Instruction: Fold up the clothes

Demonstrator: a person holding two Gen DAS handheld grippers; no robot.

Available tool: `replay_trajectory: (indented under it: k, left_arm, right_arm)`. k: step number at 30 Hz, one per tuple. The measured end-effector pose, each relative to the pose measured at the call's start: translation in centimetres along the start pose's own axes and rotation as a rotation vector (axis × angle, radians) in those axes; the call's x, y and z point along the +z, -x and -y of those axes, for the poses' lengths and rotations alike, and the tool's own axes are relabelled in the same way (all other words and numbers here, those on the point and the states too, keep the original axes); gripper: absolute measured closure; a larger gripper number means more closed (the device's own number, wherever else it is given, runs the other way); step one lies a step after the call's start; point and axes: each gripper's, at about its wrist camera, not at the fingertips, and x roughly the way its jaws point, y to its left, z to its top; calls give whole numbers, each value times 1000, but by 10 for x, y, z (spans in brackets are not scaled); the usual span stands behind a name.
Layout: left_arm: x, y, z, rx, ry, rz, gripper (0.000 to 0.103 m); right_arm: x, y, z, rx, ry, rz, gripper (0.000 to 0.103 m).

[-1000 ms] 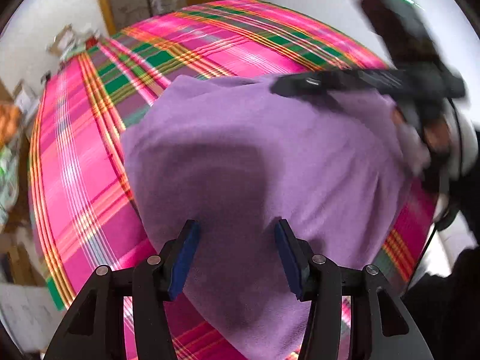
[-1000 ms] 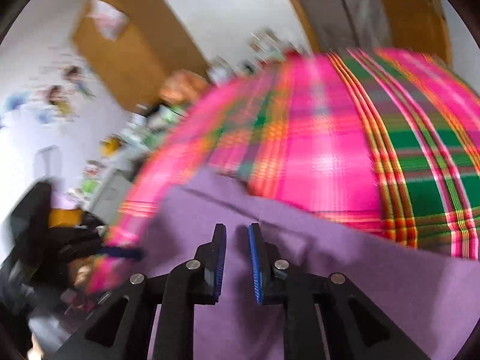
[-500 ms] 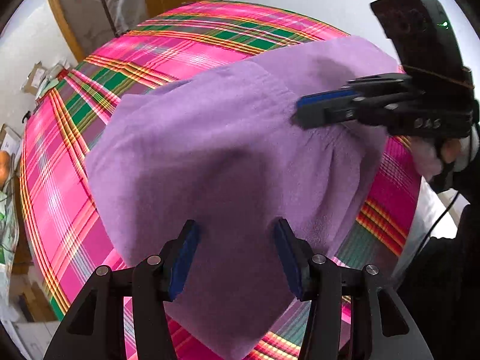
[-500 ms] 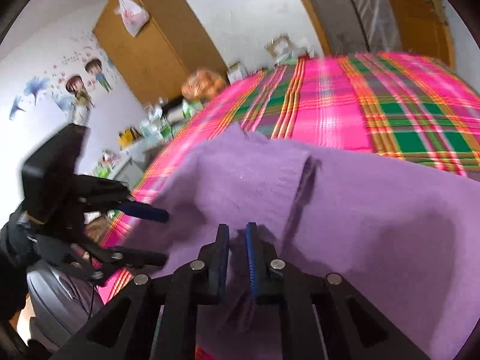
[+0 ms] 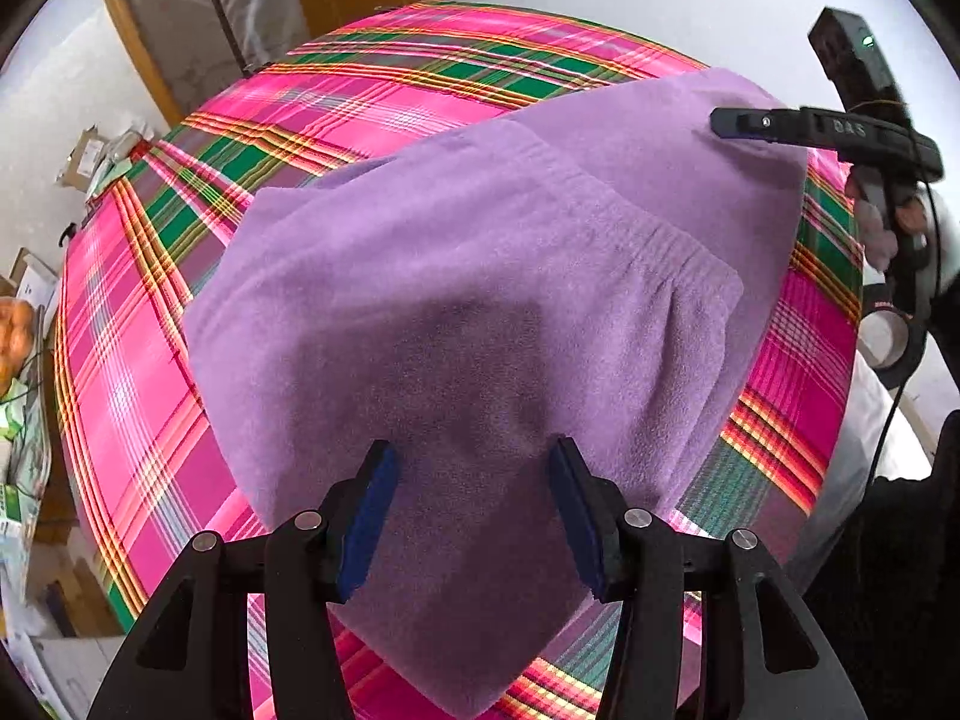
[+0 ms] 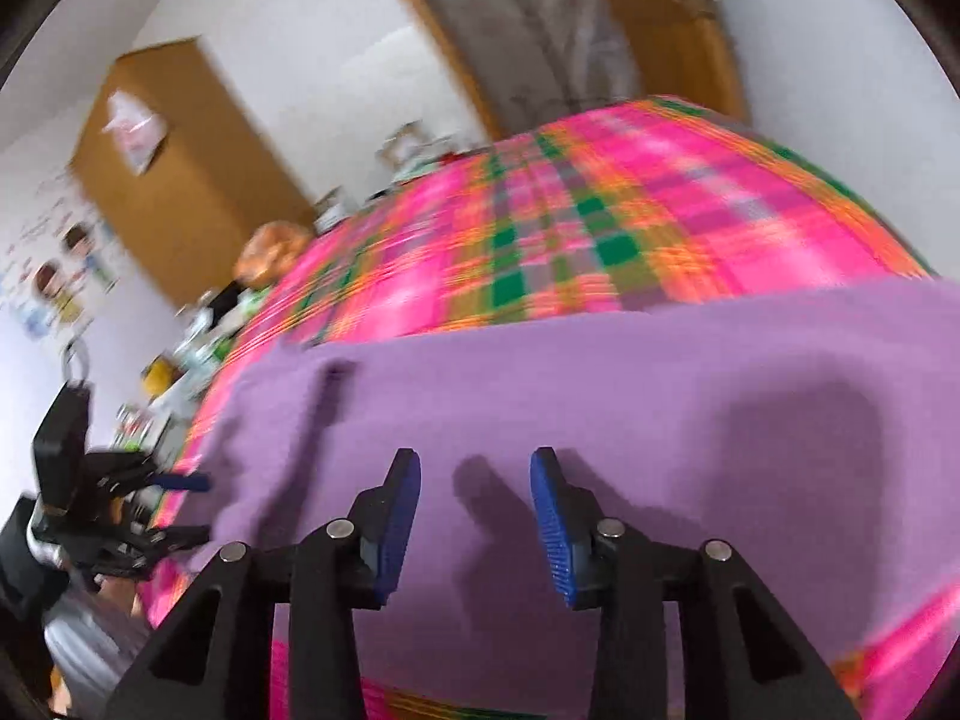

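A purple fleece garment (image 5: 480, 276) lies folded on the pink plaid bedspread (image 5: 360, 96), its upper layer ending at a gathered seam (image 5: 654, 234). My left gripper (image 5: 471, 468) hovers open over the near corner of the garment, with nothing between its blue pads. In the left wrist view my right gripper (image 5: 738, 122) sits at the garment's far right edge, held by a hand. In the blurred right wrist view my right gripper (image 6: 474, 468) is opening its jaws above the purple fleece (image 6: 600, 384); no cloth is between them. My left gripper (image 6: 192, 498) shows at the left.
The bed's near edge runs close under both grippers. A roll of tape (image 5: 888, 336) lies off the bed at the right. Boxes and clutter (image 5: 90, 156) crowd the floor at the left. A wooden wardrobe (image 6: 180, 180) and a door frame stand behind the bed.
The right gripper carried a purple layer across the garment, laid it down, opened its jaws and drew back toward the right edge. The left gripper stayed open over the near corner.
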Motion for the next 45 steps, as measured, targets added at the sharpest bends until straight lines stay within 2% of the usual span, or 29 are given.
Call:
replay_trajectory:
  k: [4, 5, 10, 12, 14, 17, 18, 20, 22, 23, 24, 28, 33, 38, 42, 45]
  left_arm:
    - [1, -1, 0, 6, 2, -1, 48]
    - [2, -2, 1, 8, 2, -2, 48]
    - [2, -2, 3, 14, 11, -3, 48]
    - [3, -3, 4, 13, 15, -7, 48]
    - [5, -5, 4, 10, 15, -8, 48]
    - [9, -7, 6, 5, 12, -8, 48]
    - [10, -7, 6, 3, 12, -8, 48]
    - [10, -7, 7, 3, 12, -8, 48]
    - [10, -8, 6, 0, 14, -9, 48]
    - [10, -9, 5, -3, 17, -9, 48]
    - [11, -9, 5, -7, 19, -9, 48]
    - [14, -12, 4, -11, 19, -10, 48]
    - [17, -13, 3, -13, 22, -12, 48]
    - [17, -13, 5, -7, 27, -12, 48]
    - [18, -14, 7, 0, 36, -14, 48]
    - [18, -14, 8, 2, 41, -16, 48]
  right_arm:
    - [11, 22, 74, 2, -190, 52, 66]
    - [15, 28, 94, 0, -237, 74, 70]
    - [31, 72, 170, -150, -452, 227, 69]
    - [36, 90, 196, -205, -531, 294, 62]
    - [35, 99, 194, -168, -513, 328, 61]
    - [36, 85, 193, -157, -477, 238, 61]
    - [35, 80, 196, -157, -482, 217, 68]
    - [29, 86, 207, -138, -560, 258, 69]
    - [20, 101, 220, -159, -653, 310, 66]
    - [15, 109, 225, -178, -691, 332, 57]
    - [9, 116, 229, -187, -715, 344, 54]
    - [-13, 134, 249, -79, -840, 328, 53]
    - [-43, 140, 264, -55, -929, 275, 50]
    - [-60, 121, 282, 24, -1031, 145, 50]
    - [-73, 107, 298, 164, -1146, 147, 49]
    - [-77, 92, 308, 236, -1223, 158, 49]
